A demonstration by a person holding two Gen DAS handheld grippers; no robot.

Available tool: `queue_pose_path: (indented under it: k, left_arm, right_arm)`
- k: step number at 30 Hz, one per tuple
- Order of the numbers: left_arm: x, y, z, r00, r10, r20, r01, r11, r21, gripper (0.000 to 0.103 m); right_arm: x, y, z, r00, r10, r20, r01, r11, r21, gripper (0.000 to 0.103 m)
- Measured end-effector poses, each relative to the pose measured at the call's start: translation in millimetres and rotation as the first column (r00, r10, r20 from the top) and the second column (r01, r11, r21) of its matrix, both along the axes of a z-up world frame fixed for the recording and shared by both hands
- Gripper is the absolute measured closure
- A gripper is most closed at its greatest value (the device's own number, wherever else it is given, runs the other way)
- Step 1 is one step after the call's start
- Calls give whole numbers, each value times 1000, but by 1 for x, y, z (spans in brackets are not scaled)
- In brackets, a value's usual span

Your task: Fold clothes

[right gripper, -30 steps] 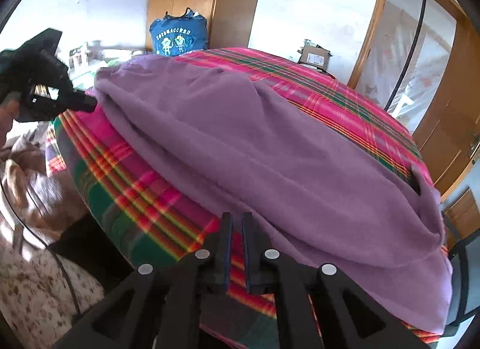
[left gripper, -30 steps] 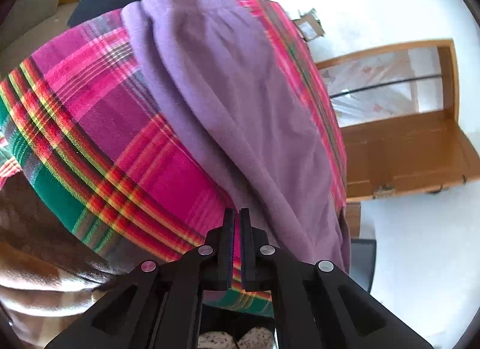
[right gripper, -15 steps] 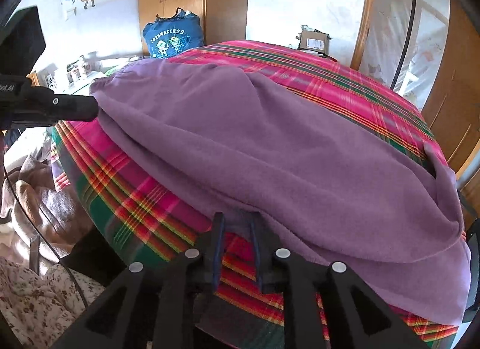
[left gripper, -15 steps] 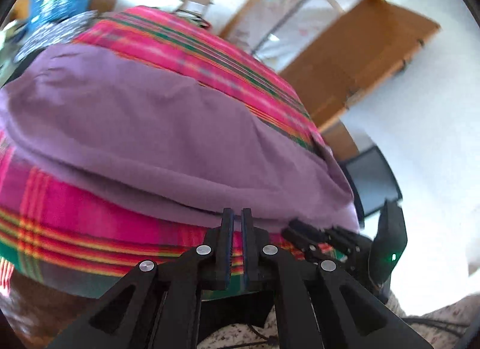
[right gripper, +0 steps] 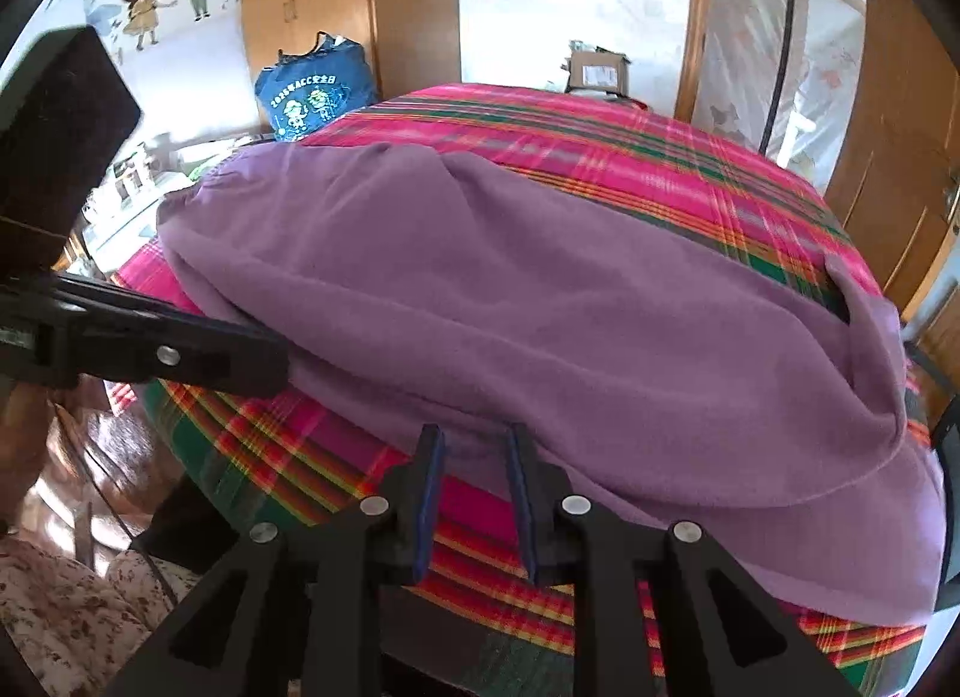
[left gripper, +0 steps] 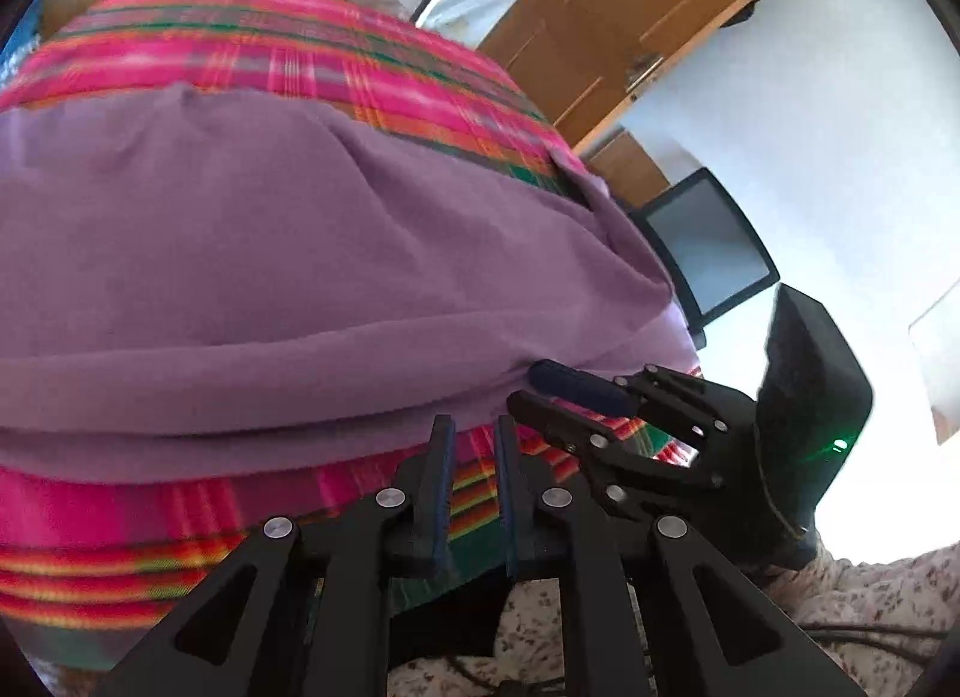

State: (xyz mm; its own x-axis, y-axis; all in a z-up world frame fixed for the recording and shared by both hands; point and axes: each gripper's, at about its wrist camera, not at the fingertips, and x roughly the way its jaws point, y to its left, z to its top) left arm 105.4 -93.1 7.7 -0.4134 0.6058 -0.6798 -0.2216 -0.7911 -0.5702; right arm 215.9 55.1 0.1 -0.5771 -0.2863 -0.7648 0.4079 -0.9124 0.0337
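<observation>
One purple garment (right gripper: 540, 301) lies spread and rumpled across one plaid cloth (right gripper: 630, 157), pink, green and orange, filling the middle of both views. Its near hem runs just above the fingertips in each picture.

Two grippers are in play. The left gripper (left gripper: 471, 427) sits at the bottom centre of its own view, fingers parted by a narrow gap with only plaid cloth showing between them; it grips nothing. In the right wrist view it reaches in from the left edge, its tip (right gripper: 264, 361) at the garment's edge. The right gripper (right gripper: 471, 436) is likewise parted a little, tips over the plaid just short of the hem, empty. In the left wrist view it comes in from the lower right (left gripper: 540, 391), jaws slightly apart at the hem; whether cloth lies between them is hard to tell.

Around: one blue bag (right gripper: 312, 91) upper left, one cardboard box (right gripper: 597, 70) top centre, wooden doors (right gripper: 888, 115) at right, one dark chair (left gripper: 705, 247) right of the garment, and floral fabric (right gripper: 66, 607) at the bottom left.
</observation>
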Motion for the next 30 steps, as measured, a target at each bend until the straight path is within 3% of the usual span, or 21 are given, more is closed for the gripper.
queue_pose_path:
  k: [3,8,11,20,30]
  left_arm:
    - [-9,1,-5,1000,-2,28,2,1000,13,90]
    - [-23,7,-8,999,-4,40,5,1000,-10,90]
    - [-33,0,-6,999,28,39,-29,999,23,90]
    - [-57,3,-17,996,49,79,-51,999,16,90]
    - [-64,4,-22,994,53,99,-56,998,34,90]
  right_arm:
    - [1,10,4,1000,-13,25,14,998,-57,81]
    - [6,10,6,1000,2,-5,-2,999,-53,81]
    - [6,3,4,1000,27,-12,-27,999,-40,81]
    - [-1,-12,-7,998,57,3,-58,998,24,80]
    - [-14,-14,-8,999,22,45,-22,1000,10,77]
